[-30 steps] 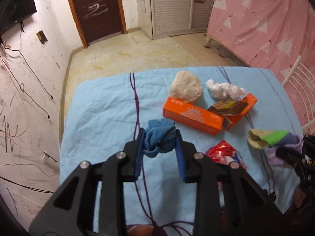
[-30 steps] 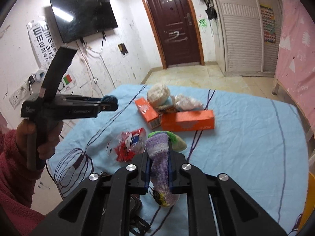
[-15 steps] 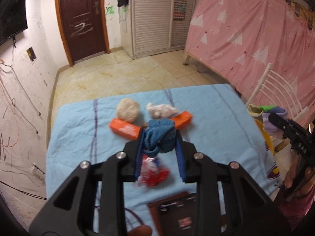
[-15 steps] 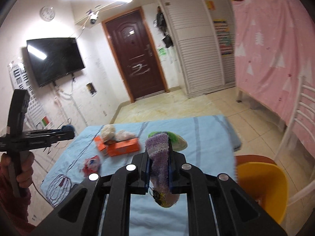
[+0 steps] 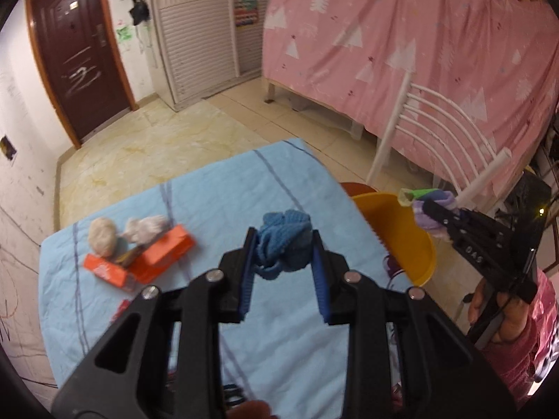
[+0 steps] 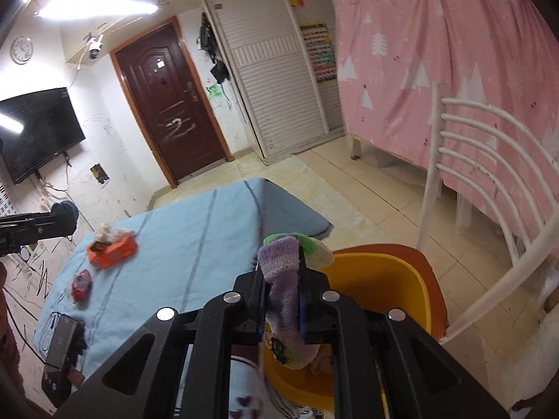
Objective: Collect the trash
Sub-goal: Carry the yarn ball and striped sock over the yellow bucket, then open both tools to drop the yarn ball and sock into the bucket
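Note:
My left gripper (image 5: pixel 283 236) is shut on a bunched blue knitted sock (image 5: pixel 284 244) and hangs over the right part of the light-blue table cloth (image 5: pixel 216 202). To its right stands a yellow basin (image 5: pixel 394 234). My right gripper (image 6: pixel 281 274) is shut on a purple, green and cream sock (image 6: pixel 281 289) just above the near rim of that basin (image 6: pixel 391 279). The left wrist view shows the right gripper (image 5: pixel 424 206) in a hand, over the basin's far side. The left gripper (image 6: pixel 64 217) shows at the left edge of the right wrist view.
On the cloth lie two orange boxes (image 5: pixel 164 251), two crumpled paper balls (image 5: pixel 102 235), a red wrapper (image 6: pixel 82 282) and a black device (image 6: pixel 59 349). The basin rests on a red seat (image 6: pixel 422 262) of a white chair (image 6: pixel 489 174). A pink curtain hangs behind.
Both grippers swung right, away from the trash on the table and toward the yellow basin, each still holding its sock. The basin and white chair have come into view.

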